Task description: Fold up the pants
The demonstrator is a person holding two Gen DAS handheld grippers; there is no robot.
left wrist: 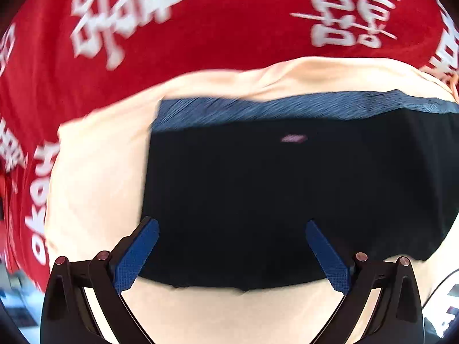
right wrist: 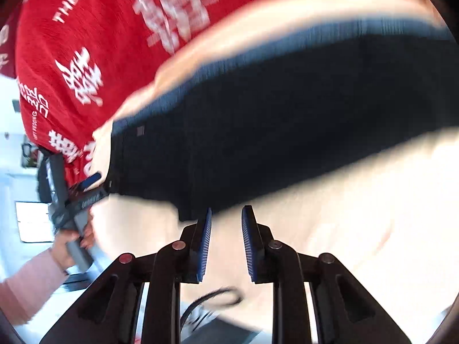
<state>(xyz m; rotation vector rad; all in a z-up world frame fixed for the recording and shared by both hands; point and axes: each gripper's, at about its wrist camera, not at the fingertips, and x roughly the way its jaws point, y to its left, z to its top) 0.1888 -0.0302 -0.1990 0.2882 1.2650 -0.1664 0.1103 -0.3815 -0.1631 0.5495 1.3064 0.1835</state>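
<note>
Since the pants point(left wrist: 287, 200) already lie as a compact dark rectangle across the middle of both views, the fold looks close to done, and both tools seem to be hanging over it rather than working it. Left hand-held gripper point(left wrist: 232, 253) at lower centre of the left wrist view: jaws spread wide, blue pads point(left wrist: 137, 255) straddling the near hem of the pants, nothing pinched between them; likely placed there to check or smooth the near edge, can't tell if the pads touch the cloth. Right hand-held gripper point(right wrist: 226, 243) at lower centre of the right wrist view: jaws only a narrow gap apart, nothing between them, tips just past the near corner of the pants; looks like a let-go, judging by the empty gap. Same left tool also shows at the left edge of the right wrist view, held by a hand point(right wrist: 71, 243) with a pink sleeve point(right wrist: 28, 283), its tip at the far-left corner of the garment. Pants look black or very dark navy, with a lighter blue ribbed waistband point(left wrist: 287, 106) along the upper edge and a small pale tag or logo point(left wrist: 294, 138) near centre; edges fairly square, surface flat, no obvious wrinkles, though motion blur hides detail. They rest on a cream cloth point(left wrist: 94, 172) that lies over a red cloth with white lettering point(left wrist: 229, 28) filling the top of both frames. Whether a counter or a bed is under it all, cannot tell. Dark cable loop point(right wrist: 218, 298) at bottom of the right view, off the pants.
</note>
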